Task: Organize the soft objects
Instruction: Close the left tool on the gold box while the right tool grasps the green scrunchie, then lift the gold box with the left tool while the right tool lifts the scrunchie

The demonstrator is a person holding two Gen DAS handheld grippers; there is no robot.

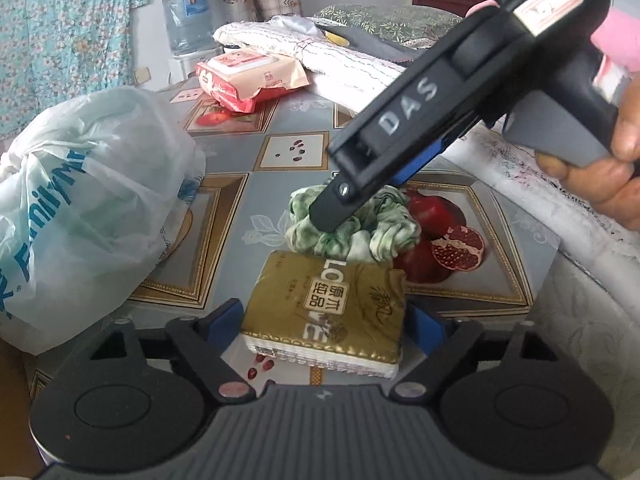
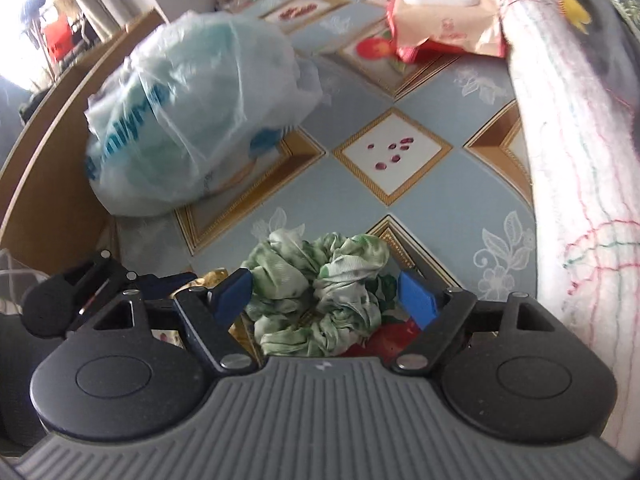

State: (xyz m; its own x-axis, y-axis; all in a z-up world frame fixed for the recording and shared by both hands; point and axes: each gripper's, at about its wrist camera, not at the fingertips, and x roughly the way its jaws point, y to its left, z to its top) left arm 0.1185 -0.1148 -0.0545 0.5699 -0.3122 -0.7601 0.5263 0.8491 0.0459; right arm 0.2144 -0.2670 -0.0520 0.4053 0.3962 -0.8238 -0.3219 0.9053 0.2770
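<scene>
- Standing apart on both sides of the gold tissue pack (image 1: pixel 324 316), the blue pads (image 1: pixel 224 324) of the left gripper (image 1: pixel 326 326) do not seem to press it; the pack fills most of the gap, so I cannot be fully sure about contact on its right side.
- The right gripper (image 2: pixel 326 296) has its jaws wide, and the green-and-white scrunchie (image 2: pixel 316 292) lies between its blue pads (image 2: pixel 416 300). The left pad is just beside the fabric, the right pad is apart from it.
- In the left wrist view the right gripper (image 1: pixel 332 216) comes down from the upper right, its black finger tip (image 1: pixel 332 216) is over the scrunchie (image 1: pixel 352 228), and a hand (image 1: pixel 600 168) holds its handle at the right edge.
- The scrunchie lies on the table, touching the far edge of the tissue pack, partly over a printed pomegranate picture.
- The tablecloth (image 1: pixel 292 120) is blue-grey with gold-framed squares.
- On the left sits a white plastic bag (image 1: pixel 92 200) with blue letters, well apart from the scrunchie.
- Farther away lies a pink-and-red wet wipes pack (image 1: pixel 248 76).
- Along the right side lies a folded white cloth (image 2: pixel 580 184) with coloured stitching.
- At the far left corner stands a water bottle (image 1: pixel 188 20).
</scene>
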